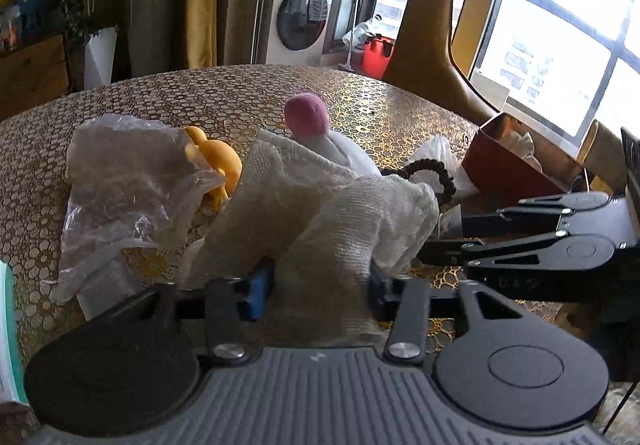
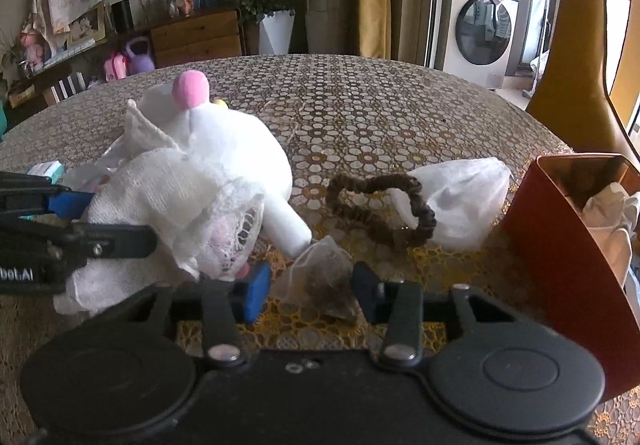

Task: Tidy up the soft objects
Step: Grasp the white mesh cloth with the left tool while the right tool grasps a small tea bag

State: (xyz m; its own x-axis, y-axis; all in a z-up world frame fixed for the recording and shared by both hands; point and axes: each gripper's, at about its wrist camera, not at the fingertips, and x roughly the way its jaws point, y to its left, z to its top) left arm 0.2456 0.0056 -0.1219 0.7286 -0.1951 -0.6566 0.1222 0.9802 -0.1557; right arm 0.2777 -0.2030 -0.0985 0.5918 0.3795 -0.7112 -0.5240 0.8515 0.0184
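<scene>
I am gripping the gauze cloth [image 1: 320, 221] in my left tongs [image 1: 322, 285], my right tongs [image 2: 310, 291] pinching the tea bag [image 2: 320, 281]; next, lifting toward the red box [image 2: 568, 245].

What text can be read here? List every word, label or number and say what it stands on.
"bok.AI", cut off at the picture's left edge, white letters on the left gripper body, in the right wrist view.
Faint embossed marks on the right gripper arm, left wrist view: too blurred to read.
Washing machine panel: too small to read.
Nothing else carries legible text.
</scene>
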